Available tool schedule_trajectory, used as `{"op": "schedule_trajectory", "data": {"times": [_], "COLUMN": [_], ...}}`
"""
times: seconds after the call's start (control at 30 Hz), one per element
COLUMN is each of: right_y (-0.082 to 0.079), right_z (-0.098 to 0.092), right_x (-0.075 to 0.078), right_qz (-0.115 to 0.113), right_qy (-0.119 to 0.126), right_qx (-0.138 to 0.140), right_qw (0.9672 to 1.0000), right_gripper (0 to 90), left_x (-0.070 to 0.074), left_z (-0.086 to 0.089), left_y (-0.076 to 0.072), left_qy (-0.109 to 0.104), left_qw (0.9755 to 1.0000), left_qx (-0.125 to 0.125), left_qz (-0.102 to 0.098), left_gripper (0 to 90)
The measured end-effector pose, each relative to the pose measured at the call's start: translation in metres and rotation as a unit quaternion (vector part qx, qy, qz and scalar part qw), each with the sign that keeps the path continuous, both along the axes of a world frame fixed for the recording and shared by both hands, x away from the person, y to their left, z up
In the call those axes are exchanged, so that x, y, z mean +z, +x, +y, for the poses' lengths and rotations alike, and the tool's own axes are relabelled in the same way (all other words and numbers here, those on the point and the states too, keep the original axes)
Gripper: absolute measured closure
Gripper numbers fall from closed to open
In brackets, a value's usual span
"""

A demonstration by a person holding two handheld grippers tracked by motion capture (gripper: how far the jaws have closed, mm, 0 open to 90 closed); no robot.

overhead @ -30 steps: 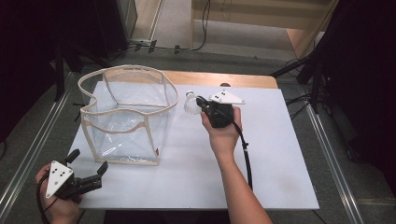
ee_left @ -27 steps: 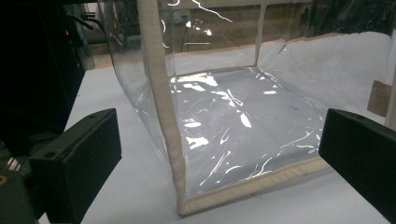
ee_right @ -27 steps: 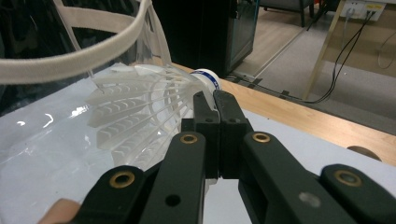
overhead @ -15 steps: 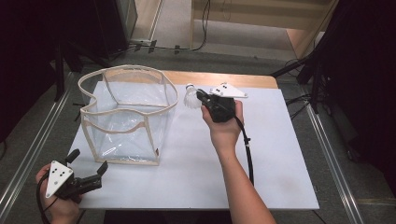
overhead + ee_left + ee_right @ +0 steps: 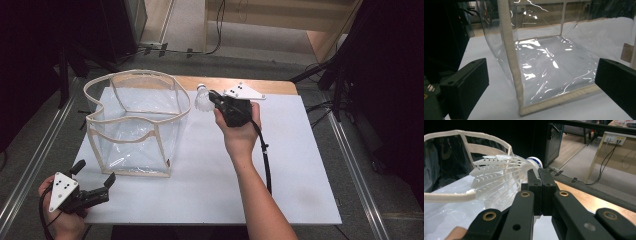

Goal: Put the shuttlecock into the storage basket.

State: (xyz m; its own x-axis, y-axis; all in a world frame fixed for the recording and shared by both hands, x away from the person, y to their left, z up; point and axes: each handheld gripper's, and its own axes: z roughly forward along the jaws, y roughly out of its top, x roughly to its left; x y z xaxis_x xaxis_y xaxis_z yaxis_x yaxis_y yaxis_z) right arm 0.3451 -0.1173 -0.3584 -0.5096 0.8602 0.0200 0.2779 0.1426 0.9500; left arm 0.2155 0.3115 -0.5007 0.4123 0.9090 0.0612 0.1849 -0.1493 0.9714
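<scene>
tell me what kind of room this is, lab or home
Likely a lab or recording workspace, not a home: a white board on a wooden table, a metal-framed rig beside it, cables on grey carpet, and a wall socket strip.

A white sheet (image 5: 300,165) covered a wooden table (image 5: 270,86), which stood on a grey floor (image 5: 260,55). Metal rails (image 5: 357,165) ran along both sides of it, dark curtains (image 5: 395,75) hung to the left and right, and black cables (image 5: 217,30) trailed across the floor toward pale wooden furniture (image 5: 280,15) behind.
</scene>
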Motion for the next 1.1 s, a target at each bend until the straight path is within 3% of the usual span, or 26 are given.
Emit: {"op": "schedule_trajectory", "data": {"times": [1.1], "right_y": [0.003], "right_z": [0.038], "right_x": [0.017], "right_qz": [-0.016], "right_qy": [0.008], "right_qx": [0.034], "right_qw": [0.9992], "right_gripper": [87.0], "left_x": [0.000], "left_z": [0.000], "left_y": [0.000], "left_qy": [0.001], "left_qw": [1.0000], "left_qx": [-0.001], "left_qz": [0.001], "left_gripper": [0.0]}}
